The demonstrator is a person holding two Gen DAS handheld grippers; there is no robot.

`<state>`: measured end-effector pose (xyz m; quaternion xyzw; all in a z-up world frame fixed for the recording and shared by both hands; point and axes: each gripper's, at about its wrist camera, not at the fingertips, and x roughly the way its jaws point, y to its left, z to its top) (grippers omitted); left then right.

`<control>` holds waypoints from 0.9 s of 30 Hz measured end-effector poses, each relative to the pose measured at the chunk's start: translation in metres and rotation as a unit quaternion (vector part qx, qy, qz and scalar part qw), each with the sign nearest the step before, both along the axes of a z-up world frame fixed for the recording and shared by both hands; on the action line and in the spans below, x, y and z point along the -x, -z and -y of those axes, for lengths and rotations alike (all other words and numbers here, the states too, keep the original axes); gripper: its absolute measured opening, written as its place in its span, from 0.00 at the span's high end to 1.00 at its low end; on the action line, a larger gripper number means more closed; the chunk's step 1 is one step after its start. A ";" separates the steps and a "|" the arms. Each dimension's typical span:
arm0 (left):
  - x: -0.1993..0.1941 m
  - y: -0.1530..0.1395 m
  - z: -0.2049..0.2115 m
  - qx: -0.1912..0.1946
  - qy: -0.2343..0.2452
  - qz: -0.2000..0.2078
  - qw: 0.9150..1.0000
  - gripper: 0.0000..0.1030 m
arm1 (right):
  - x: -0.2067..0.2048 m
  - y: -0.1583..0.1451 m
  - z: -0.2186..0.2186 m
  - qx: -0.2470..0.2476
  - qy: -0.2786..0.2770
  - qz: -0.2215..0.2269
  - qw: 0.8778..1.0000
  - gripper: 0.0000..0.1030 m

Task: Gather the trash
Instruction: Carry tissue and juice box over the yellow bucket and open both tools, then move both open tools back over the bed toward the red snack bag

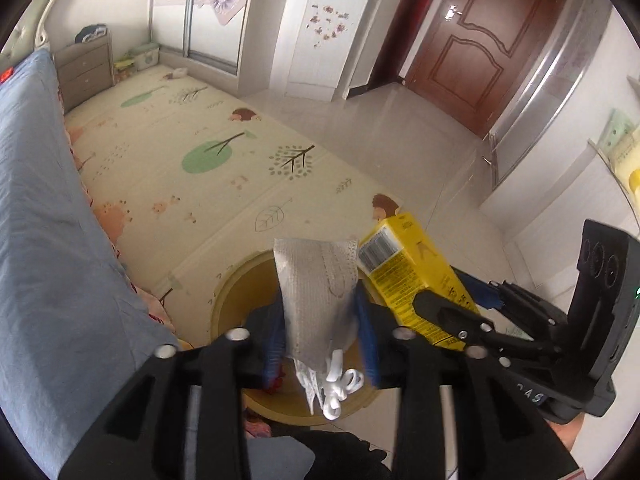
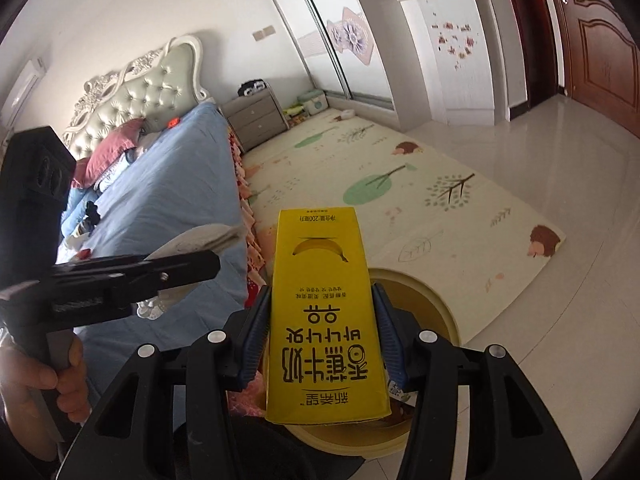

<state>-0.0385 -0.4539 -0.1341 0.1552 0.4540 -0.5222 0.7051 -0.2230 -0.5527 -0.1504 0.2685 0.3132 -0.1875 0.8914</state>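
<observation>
A grey face mask [image 1: 316, 292] with white ear loops hangs loose between the blue pads of my left gripper [image 1: 322, 320]. Those jaws stand apart, over the round yellow bin [image 1: 224, 300]. In the right wrist view, a yellow banana-milk carton [image 2: 320, 300] stands between the pads of my right gripper [image 2: 322, 332], over the same bin [image 2: 440, 308]. The jaws look a touch wider than the carton. The left wrist view shows the carton [image 1: 400, 272] and right gripper [image 1: 460, 300] just right of the mask. The left gripper [image 2: 208, 256] and mask [image 2: 204, 240] lie left of the carton.
The bin stands on pale tiles at the corner of a patterned play mat [image 1: 208, 152], close beside a bed with a blue sheet [image 1: 44, 220]. A grey nightstand [image 2: 256, 120], a white cabinet [image 1: 320, 36] and a brown door [image 1: 488, 36] lie farther off. A hand [image 2: 36, 392] holds the left gripper.
</observation>
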 end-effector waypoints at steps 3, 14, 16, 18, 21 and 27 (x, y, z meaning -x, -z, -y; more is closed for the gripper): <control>-0.005 0.006 0.003 -0.014 -0.033 0.004 0.999 0.04 | -0.004 0.009 0.002 0.013 0.006 -0.024 1.000 0.19; -0.009 0.008 -0.005 -0.006 -0.027 -0.002 1.000 0.04 | 0.006 0.020 0.001 -0.011 0.009 -0.030 0.999 0.20; -0.008 0.006 -0.007 -0.003 -0.028 0.002 1.000 0.04 | 0.007 0.017 0.001 -0.009 0.011 -0.027 1.000 0.20; -0.008 0.004 -0.009 0.003 -0.030 0.003 1.000 0.04 | 0.007 0.013 -0.001 -0.004 0.011 -0.024 1.000 0.20; -0.005 -0.002 -0.015 0.002 -0.033 0.015 0.999 0.04 | 0.006 0.009 -0.005 -0.002 0.002 -0.015 1.000 0.20; -0.004 -0.024 -0.039 0.022 -0.046 0.060 0.997 0.04 | -0.003 -0.001 -0.020 0.001 -0.013 -0.004 1.000 0.20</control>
